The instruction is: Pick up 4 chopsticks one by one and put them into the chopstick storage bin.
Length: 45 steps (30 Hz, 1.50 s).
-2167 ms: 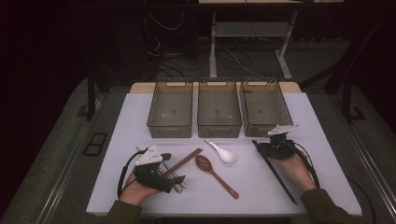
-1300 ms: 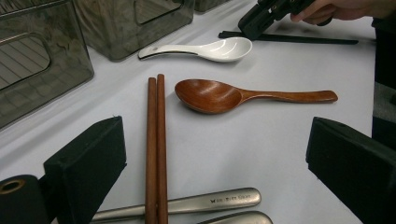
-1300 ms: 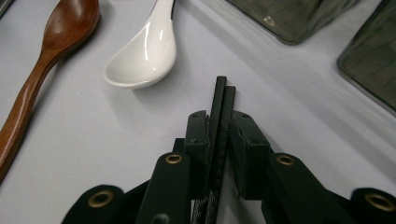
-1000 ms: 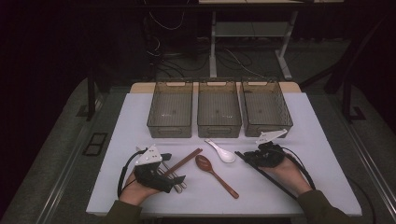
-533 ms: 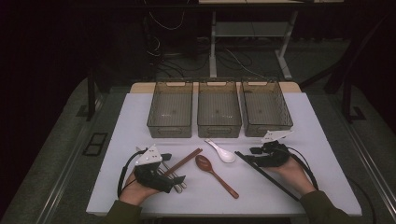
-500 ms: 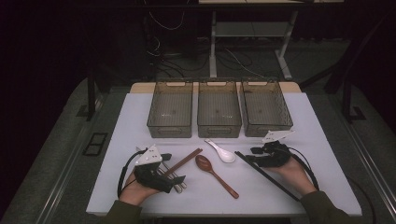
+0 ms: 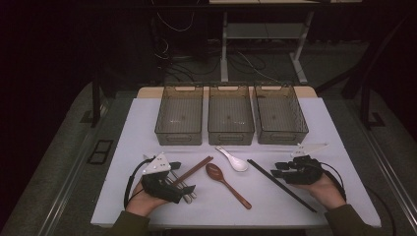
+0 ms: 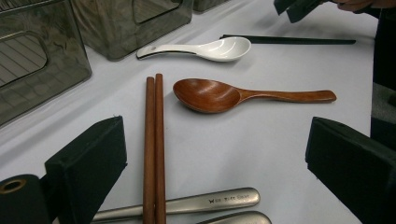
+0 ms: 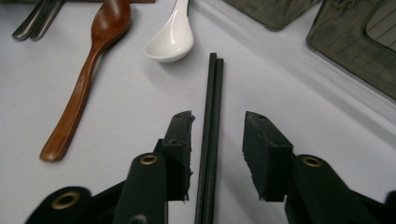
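The right gripper (image 9: 217,140) hovers over a pair of black chopsticks (image 9: 210,140) lying flat on the white table (image 7: 344,147). Its jaws stand partly open astride the pair, not pressing on it, and have just been closing a little. The right hand (image 7: 324,184) rests low near the table's front right. The left gripper (image 8: 215,158) gapes wide and empty over brown chopsticks (image 8: 154,140).

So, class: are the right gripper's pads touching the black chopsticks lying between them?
Apart. The right gripper view shows the black chopsticks lying between the right gripper's open jaws, with white table visible on both sides of them.
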Each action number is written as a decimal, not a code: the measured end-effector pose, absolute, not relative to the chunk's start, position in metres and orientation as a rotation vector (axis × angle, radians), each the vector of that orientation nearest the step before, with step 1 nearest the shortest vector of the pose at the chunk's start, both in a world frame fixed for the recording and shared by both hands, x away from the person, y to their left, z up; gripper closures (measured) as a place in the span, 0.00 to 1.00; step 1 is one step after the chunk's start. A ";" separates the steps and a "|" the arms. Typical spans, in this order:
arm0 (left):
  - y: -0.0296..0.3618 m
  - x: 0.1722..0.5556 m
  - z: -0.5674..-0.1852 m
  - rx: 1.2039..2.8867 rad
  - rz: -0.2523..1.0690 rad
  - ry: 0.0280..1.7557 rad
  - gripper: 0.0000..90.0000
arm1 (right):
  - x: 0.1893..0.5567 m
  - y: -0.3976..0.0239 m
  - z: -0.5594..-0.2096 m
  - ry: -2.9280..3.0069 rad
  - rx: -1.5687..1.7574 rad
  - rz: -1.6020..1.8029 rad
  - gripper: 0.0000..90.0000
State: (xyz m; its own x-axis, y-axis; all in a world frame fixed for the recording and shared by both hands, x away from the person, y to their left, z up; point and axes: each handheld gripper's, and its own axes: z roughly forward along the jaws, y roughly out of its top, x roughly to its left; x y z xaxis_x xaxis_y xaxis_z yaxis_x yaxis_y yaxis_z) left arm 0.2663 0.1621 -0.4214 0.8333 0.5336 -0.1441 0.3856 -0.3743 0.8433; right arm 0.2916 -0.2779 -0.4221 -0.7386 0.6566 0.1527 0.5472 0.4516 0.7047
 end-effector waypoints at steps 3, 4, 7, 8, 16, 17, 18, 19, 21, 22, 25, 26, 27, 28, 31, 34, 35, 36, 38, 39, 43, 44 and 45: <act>0.162 0.267 -0.422 2.007 0.182 0.679 0.05 | 0.284 -0.282 -0.422 2.565 1.057 1.141 0.76; 0.162 0.267 -0.422 2.012 0.183 0.675 0.05 | 0.278 -0.285 -0.423 2.572 1.052 1.125 0.78; 0.162 0.267 -0.422 2.018 0.184 0.674 0.05 | 0.273 -0.288 -0.425 2.580 1.051 1.104 0.81; 0.162 0.266 -0.422 2.016 0.184 0.674 0.05 | 0.271 -0.290 -0.426 2.583 1.054 1.092 0.82; 0.161 0.266 -0.423 2.014 0.182 0.676 0.05 | 0.259 -0.301 -0.432 2.599 1.072 1.048 0.89; 0.161 0.266 -0.423 2.014 0.182 0.676 0.05 | 0.259 -0.302 -0.432 2.600 1.067 1.047 0.89; 0.161 0.266 -0.423 2.014 0.182 0.676 0.05 | 0.259 -0.302 -0.433 2.600 1.070 1.043 0.90; 0.161 0.266 -0.423 2.016 0.181 0.676 0.05 | 0.259 -0.302 -0.433 2.600 1.074 1.040 0.90; 0.161 0.266 -0.422 2.016 0.181 0.675 0.05 | 0.260 -0.302 -0.434 2.609 1.071 1.037 0.91; 0.162 0.266 -0.423 2.016 0.181 0.676 0.05 | 0.260 -0.301 -0.434 2.609 1.069 1.037 0.91; 0.161 0.267 -0.423 2.019 0.182 0.676 0.05 | 0.260 -0.301 -0.436 2.623 1.063 1.027 0.91; 0.161 0.267 -0.423 2.019 0.181 0.676 0.05 | 0.261 -0.300 -0.436 2.623 1.063 1.024 0.91; 0.161 0.266 -0.423 2.018 0.181 0.676 0.05 | 0.261 -0.300 -0.436 2.624 1.065 1.020 0.91; 0.161 0.266 -0.423 2.018 0.181 0.675 0.05 | 0.261 -0.300 -0.436 2.624 1.065 1.020 0.91; 0.161 0.266 -0.423 2.018 0.182 0.676 0.05 | 0.261 -0.299 -0.438 2.635 1.055 1.002 0.92; 0.161 0.266 -0.423 2.019 0.181 0.677 0.05 | 0.261 -0.298 -0.439 2.634 1.058 0.999 0.92; 0.161 0.266 -0.423 2.019 0.181 0.676 0.05 | 0.262 -0.298 -0.439 2.634 1.055 0.993 0.92; 0.161 0.266 -0.423 2.019 0.181 0.676 0.05 | 0.262 -0.298 -0.439 2.634 1.055 0.993 0.92; 0.161 0.266 -0.423 2.019 0.181 0.676 0.05 | 0.262 -0.298 -0.439 2.636 1.056 0.985 0.92; 0.161 0.266 -0.423 2.018 0.181 0.677 0.05 | 0.262 -0.298 -0.440 2.636 1.053 0.983 0.92; 0.161 0.266 -0.423 2.018 0.181 0.676 0.05 | 0.264 -0.298 -0.442 2.633 1.052 0.967 0.92; 0.161 0.266 -0.423 2.018 0.180 0.676 0.05 | 0.265 -0.298 -0.442 2.632 1.045 0.965 0.92; 0.161 0.266 -0.423 2.018 0.180 0.675 0.05 | 0.265 -0.298 -0.442 2.631 1.047 0.963 0.92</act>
